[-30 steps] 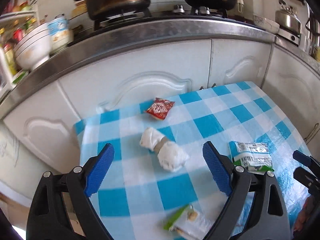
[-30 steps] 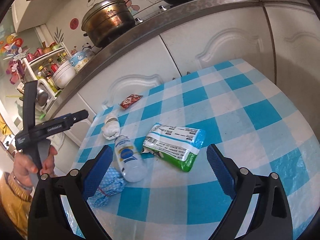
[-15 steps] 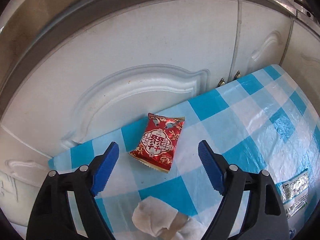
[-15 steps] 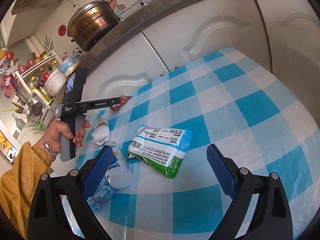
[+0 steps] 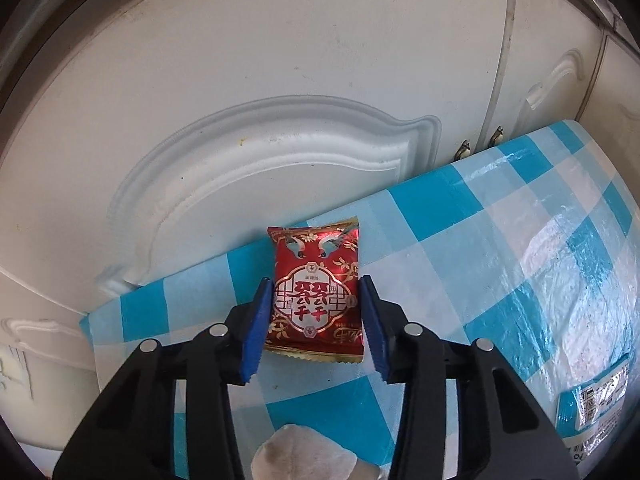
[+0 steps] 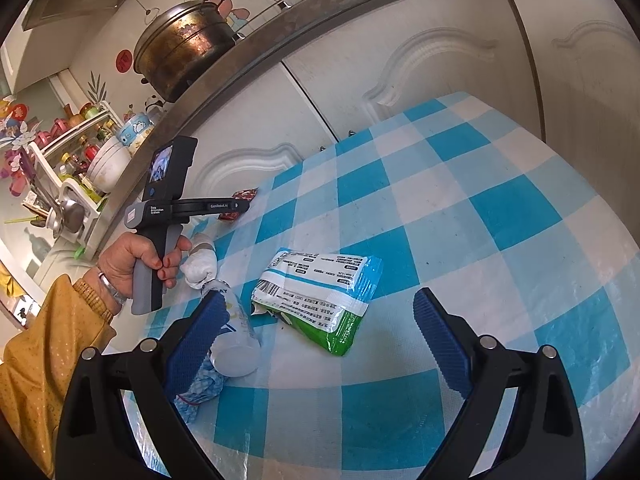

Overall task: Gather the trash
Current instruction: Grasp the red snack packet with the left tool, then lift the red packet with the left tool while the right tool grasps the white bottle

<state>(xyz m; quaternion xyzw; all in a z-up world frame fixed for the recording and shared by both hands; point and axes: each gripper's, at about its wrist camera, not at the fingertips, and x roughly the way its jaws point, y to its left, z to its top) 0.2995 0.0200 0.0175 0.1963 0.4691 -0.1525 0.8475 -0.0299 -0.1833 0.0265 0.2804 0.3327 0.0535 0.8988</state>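
Observation:
A red snack packet (image 5: 316, 296) lies flat near the far edge of the blue-checked tablecloth (image 5: 460, 264). My left gripper (image 5: 317, 300) straddles it, with both blue pads touching the packet's sides. The right wrist view shows the same packet (image 6: 242, 200) just past the left gripper's tip (image 6: 236, 206). My right gripper (image 6: 320, 328) is open and empty, above a green-and-white wrapper (image 6: 320, 292). A crumpled white tissue (image 6: 200, 264), a clear plastic bottle (image 6: 234, 332) and a blue-patterned bag (image 6: 200, 384) lie to its left.
White cabinet doors (image 5: 280, 120) stand right behind the table's far edge. A steel counter (image 6: 280, 40) above holds a brass pot (image 6: 184, 48). The tissue (image 5: 304, 452) lies under the left gripper. The wrapper's corner (image 5: 600, 400) shows at the right.
My left gripper has moved forward over the tissue to the red packet and narrowed from wide open until its pads meet the packet. The right gripper has barely shifted.

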